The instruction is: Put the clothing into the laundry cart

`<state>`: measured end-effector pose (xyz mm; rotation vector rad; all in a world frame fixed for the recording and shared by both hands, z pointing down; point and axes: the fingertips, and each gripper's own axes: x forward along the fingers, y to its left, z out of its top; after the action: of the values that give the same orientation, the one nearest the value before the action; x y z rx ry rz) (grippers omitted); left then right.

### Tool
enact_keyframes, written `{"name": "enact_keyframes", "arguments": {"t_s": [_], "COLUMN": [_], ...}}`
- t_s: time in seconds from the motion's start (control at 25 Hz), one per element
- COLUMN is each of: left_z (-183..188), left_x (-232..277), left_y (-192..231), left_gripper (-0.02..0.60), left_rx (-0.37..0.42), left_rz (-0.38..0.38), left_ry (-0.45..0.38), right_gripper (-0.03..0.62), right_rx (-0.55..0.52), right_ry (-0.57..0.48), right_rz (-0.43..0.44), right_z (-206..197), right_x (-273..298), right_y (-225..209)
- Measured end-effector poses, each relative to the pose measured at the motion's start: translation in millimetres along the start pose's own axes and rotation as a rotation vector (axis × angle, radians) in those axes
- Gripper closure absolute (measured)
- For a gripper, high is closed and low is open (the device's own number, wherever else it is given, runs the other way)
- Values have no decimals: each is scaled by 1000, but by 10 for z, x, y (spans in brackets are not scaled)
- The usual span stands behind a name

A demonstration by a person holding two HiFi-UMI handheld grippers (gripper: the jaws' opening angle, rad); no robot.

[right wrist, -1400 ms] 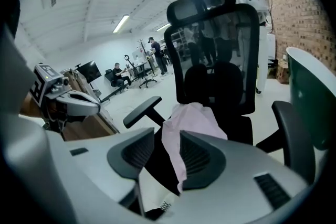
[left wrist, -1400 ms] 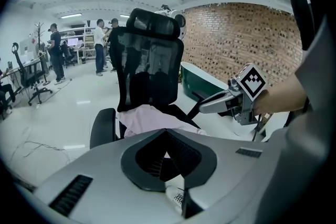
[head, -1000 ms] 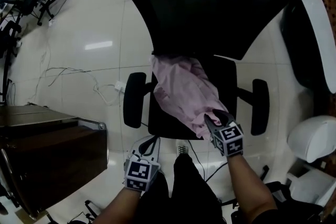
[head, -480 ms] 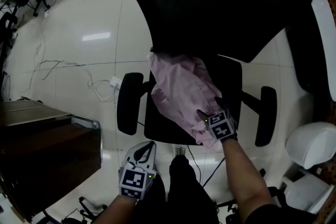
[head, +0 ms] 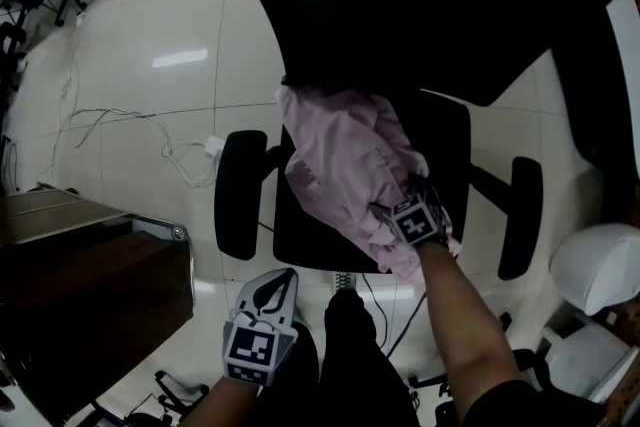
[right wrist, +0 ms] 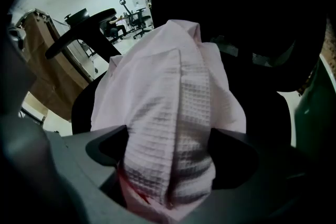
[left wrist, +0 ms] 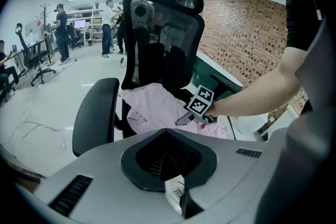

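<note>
A pink waffle-knit garment lies heaped on the seat of a black office chair, draped up toward the backrest. My right gripper is pushed into the garment's near end. Its jaws are opening, and a fold of the cloth lies between them with dark gaps on both sides. My left gripper hangs low in front of the chair, apart from the cloth, its fingers together on nothing. The left gripper view shows the garment and the right gripper on it.
A dark brown box-like cart stands on the floor at the left. Black armrests flank the seat. Cables trail over the white tiles. White rounded furniture sits at the right. People stand far off.
My right gripper has moved forward from the garment's hanging end onto the heap and its jaws have spread. The left gripper has dropped slightly toward me.
</note>
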<state>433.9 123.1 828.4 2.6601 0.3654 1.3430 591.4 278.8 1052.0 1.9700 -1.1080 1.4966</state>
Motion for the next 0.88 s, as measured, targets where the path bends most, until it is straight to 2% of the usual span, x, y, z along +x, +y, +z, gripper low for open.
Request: {"name": "enact_keyframes", "arguments": {"t_s": [0.08, 0.12, 0.2, 0.32, 0.4, 0.56, 0.88], "left_z": [-34, -58, -84, -62, 7, 133, 443], "left_x": [-19, -26, -46, -94, -144, -275, -690], "left_y": [-44, -54, -48, -42, -48, -43, -156], "left_gripper": [583, 583, 583, 583, 583, 583, 583], "left_rx": [2, 6, 13, 5, 2, 8, 22], "left_rz": [-9, -12, -11, -8, -6, 7, 33], "left_ry": [11, 13, 11, 7, -3, -33, -120], "right_gripper": [76, 107, 187, 375, 404, 418, 430], "right_rx": [-5, -3, 15, 41, 52, 63, 53], "right_ry": [-6, -8, -15, -35, -62, -192, -411], "right_rz": [-3, -7, -6, 9, 16, 4, 34], "right_z": [51, 53, 31, -2, 47, 313, 791], "right_x": [9, 8, -1, -95, -256, -779, -2235], "right_y": [4, -4, -3, 41, 70, 85, 275]}}
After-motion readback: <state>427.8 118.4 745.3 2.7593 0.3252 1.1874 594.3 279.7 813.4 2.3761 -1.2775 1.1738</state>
